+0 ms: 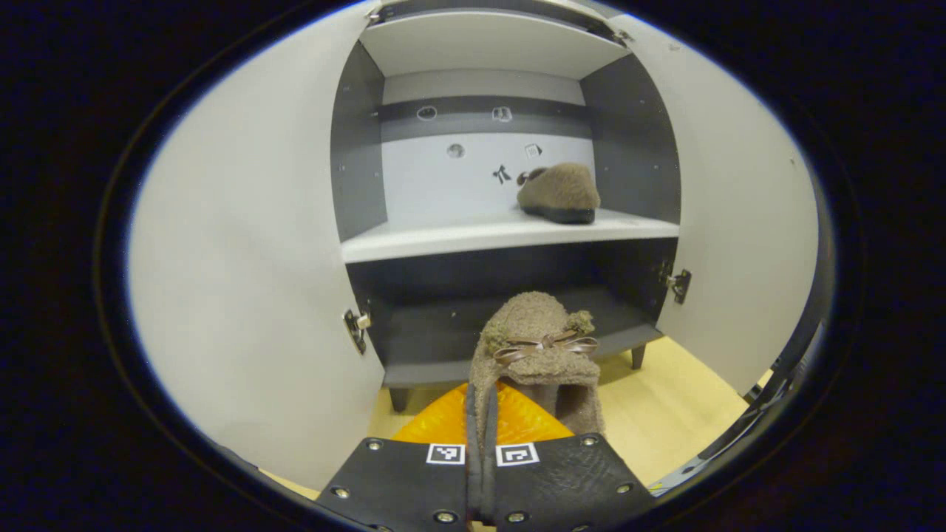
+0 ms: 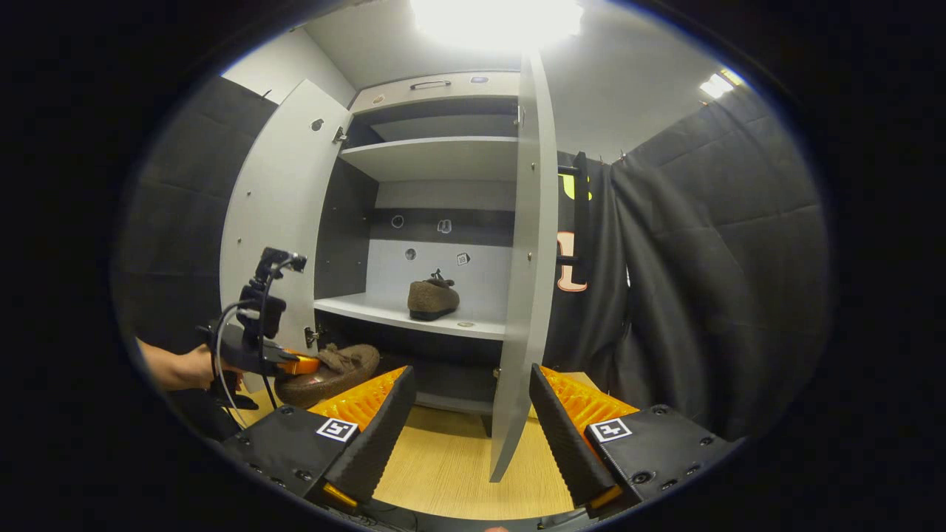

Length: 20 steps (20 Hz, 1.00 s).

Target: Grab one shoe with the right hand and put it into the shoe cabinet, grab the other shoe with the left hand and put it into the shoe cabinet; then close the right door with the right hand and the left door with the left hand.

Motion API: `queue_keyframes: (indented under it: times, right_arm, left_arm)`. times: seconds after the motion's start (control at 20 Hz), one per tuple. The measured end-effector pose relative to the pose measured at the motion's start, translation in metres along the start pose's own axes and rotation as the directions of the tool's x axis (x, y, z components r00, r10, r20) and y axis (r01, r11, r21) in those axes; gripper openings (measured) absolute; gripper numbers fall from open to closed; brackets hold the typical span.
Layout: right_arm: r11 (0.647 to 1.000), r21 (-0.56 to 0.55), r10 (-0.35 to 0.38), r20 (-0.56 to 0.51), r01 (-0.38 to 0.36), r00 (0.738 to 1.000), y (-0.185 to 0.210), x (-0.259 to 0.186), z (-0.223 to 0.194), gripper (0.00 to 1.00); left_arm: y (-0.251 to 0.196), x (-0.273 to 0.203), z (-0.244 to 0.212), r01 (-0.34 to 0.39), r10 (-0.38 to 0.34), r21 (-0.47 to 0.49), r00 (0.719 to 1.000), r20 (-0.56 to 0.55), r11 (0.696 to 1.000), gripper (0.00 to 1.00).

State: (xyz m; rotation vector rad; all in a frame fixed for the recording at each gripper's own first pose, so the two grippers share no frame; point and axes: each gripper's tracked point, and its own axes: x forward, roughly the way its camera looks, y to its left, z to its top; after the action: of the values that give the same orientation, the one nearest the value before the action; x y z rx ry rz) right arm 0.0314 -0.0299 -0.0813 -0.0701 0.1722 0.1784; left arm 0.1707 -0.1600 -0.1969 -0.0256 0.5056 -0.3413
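Right now I have the left gripper [image 1: 480, 473] clamped on the heel edge of a fuzzy brown slipper [image 1: 538, 347], both fingers pressed together on the rim so that the slipper hangs out ahead of me, toe forward, its little ribbon bow [image 1: 545, 344] facing up. It sits in the air in front of the shoe cabinet [image 1: 502, 192], level with the dark lower compartment and not yet inside it. From the right gripper view I see the same left gripper [image 2: 299, 364], held by a hand [image 2: 194, 367] near the left door [image 2: 273, 214], with the slipper [image 2: 329, 373] tilted slightly toe-up just before the lower opening.

The other slipper [image 1: 559, 193] already rests on the white middle shelf [image 1: 443, 238], toward its right side, close to the back panel; in the right gripper view it [image 2: 433, 298] stands on that shelf [image 2: 362, 307] as well.

Both doors stand wide open. The right door [image 2: 521, 281] shows edge-on directly ahead of the right gripper [image 2: 473, 436], whose jaws are spread wide with nothing between them; the door's lower edge sits in the gap between the fingers, farther off, and I cannot tell whether anything touches. Pale wooden floor [image 2: 443, 465] lies beneath the cabinet.
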Motion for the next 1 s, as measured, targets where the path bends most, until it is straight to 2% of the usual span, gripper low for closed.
queue_keyframes:
  times: [0.2,0.25,0.3,0.45,0.7,1.0]
  right_arm:
    - [1.0,-0.007,0.001,0.013,-0.001,1.0,-0.002,-0.006,0.005,0.98]
    - [1.0,-0.009,0.0,0.015,0.0,1.0,-0.003,-0.006,0.006,0.98]
    - [1.0,-0.01,-0.001,0.018,0.001,1.0,-0.004,-0.008,0.007,0.98]
    - [1.0,-0.014,-0.006,0.026,0.006,1.0,-0.007,-0.01,0.009,0.98]
    - [1.0,-0.012,-0.017,0.02,0.018,1.0,-0.015,-0.012,0.007,0.98]
    - [1.0,0.011,-0.017,-0.01,0.017,1.0,-0.016,-0.007,-0.004,0.98]
  left_arm:
    - [-0.002,-0.014,0.058,0.001,0.0,-0.018,0.996,0.092,1.0,0.01]
    - [-0.004,-0.015,0.07,0.009,-0.007,-0.019,0.994,0.112,1.0,0.04]
    - [-0.003,-0.016,0.08,0.009,-0.006,-0.017,0.99,0.138,1.0,0.01]
    - [-0.002,-0.014,0.109,-0.004,0.008,-0.021,0.981,0.193,1.0,0.0]
    - [0.01,0.008,0.161,-0.02,0.037,-0.068,0.963,0.265,0.997,0.0]
    - [0.028,0.062,0.215,-0.029,0.06,-0.108,0.952,0.301,0.994,0.0]
